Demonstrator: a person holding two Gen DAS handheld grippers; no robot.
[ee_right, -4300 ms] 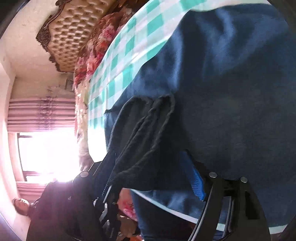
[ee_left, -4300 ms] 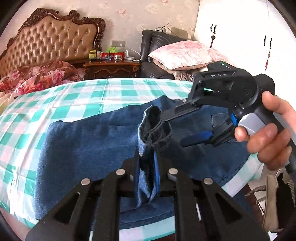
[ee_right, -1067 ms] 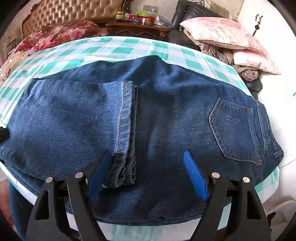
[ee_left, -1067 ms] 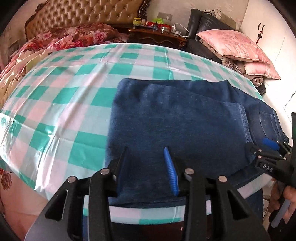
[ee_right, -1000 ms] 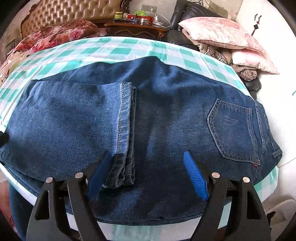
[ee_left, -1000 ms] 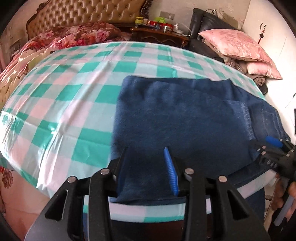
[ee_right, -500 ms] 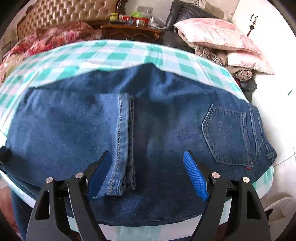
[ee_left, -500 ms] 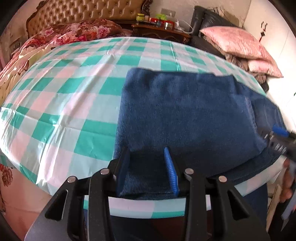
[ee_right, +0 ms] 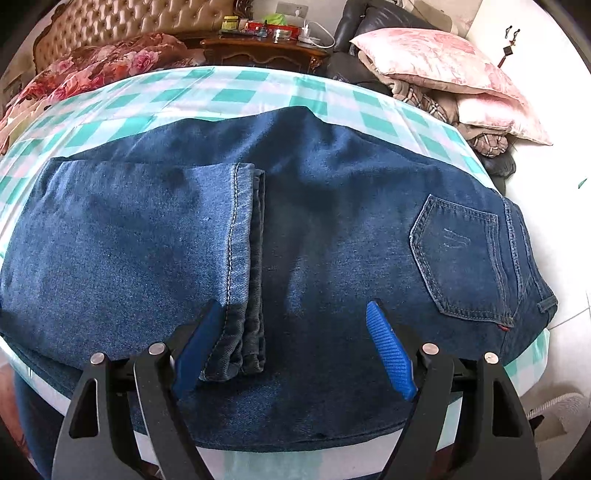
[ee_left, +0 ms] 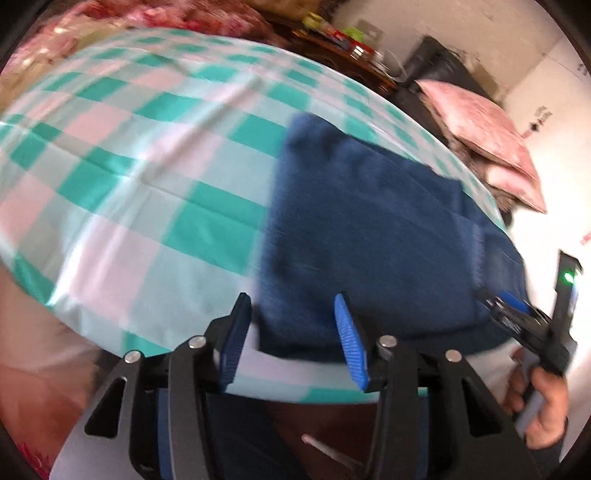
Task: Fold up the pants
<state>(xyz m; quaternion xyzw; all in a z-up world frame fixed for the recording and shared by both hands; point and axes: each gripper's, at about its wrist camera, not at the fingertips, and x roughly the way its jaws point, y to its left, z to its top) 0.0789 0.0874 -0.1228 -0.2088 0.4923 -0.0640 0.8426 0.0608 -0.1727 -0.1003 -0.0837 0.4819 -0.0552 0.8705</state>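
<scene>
Blue denim pants (ee_right: 332,229) lie on a table with a green and pink checked cloth (ee_left: 155,177). The legs are folded over to the right, with the hems (ee_right: 247,258) lying near the middle and the back pocket (ee_right: 461,258) at the right end. My right gripper (ee_right: 291,350) is open just above the near edge of the pants, holding nothing. My left gripper (ee_left: 291,339) is open and empty at the folded left end of the pants (ee_left: 369,240), at the table's near edge. The right gripper also shows in the left wrist view (ee_left: 517,314), held in a hand.
A bed with a tufted headboard (ee_right: 122,26) and floral bedding (ee_right: 92,70) stands behind the table. A wooden nightstand (ee_right: 266,51) carries small items. Pink pillows (ee_right: 443,62) are piled on a dark chair at the back right. The white floor (ee_right: 561,258) lies to the right.
Both grippers let go of the pant hems after laying them over the pants, and now stand open. The left gripper has drawn back and swung left; its view is blurred.
</scene>
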